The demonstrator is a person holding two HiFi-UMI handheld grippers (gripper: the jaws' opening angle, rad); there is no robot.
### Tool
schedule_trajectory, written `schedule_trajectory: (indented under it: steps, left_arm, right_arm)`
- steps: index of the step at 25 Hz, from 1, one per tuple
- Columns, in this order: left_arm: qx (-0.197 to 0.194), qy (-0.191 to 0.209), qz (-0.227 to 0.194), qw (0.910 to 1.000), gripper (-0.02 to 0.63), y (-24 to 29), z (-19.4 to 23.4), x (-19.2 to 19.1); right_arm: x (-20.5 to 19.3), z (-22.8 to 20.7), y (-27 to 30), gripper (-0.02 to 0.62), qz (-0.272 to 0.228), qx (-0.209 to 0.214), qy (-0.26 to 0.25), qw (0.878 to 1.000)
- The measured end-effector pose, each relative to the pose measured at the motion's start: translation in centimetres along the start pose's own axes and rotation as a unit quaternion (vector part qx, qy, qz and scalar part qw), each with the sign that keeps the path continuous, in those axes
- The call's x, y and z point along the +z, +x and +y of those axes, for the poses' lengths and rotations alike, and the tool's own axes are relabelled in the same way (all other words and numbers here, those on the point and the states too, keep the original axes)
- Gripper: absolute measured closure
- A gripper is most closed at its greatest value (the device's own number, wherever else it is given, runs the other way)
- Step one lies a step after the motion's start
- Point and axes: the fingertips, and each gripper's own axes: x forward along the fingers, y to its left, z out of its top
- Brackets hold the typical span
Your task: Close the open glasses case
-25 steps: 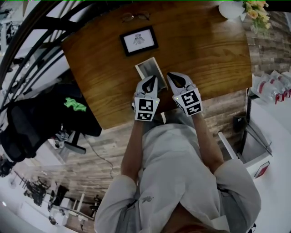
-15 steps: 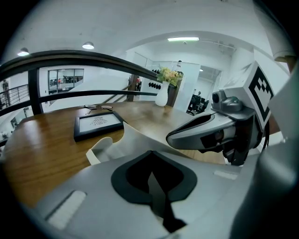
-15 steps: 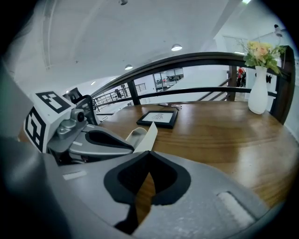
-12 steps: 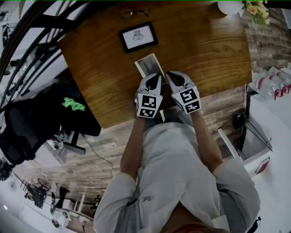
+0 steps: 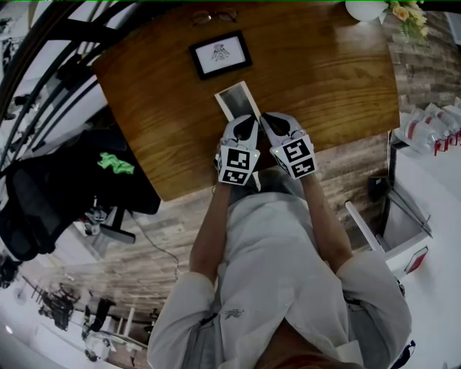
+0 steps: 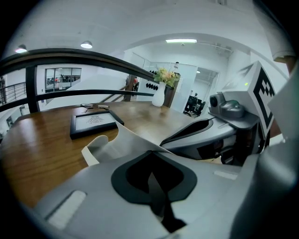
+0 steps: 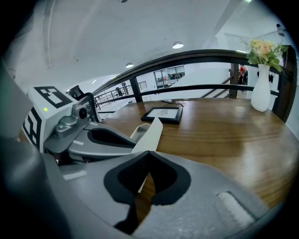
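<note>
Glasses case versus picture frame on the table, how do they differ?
The glasses case is pale and open, its lid raised; the picture frame is dark-edged and lies flat. The case sits nearer the person, the frame farther back. Both rest on the wooden table.

left gripper: jaws together | right gripper: jaws together | side by side, forearms forward

A wooden table carries a black picture frame. Glasses lie just beyond the frame, an open glasses case just nearer, and a white vase well off to its right.
</note>
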Motion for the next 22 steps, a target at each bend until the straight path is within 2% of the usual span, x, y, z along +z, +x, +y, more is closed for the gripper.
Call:
schedule_trajectory:
  steps: [22]
  left_arm:
    - [0.012,-0.009,-0.004,0.9999,0.588,-1.9,0.6,-1.0]
  right_arm:
    - [0.2,1.9,0.1,0.592,0.001,0.011,-0.021,1.000]
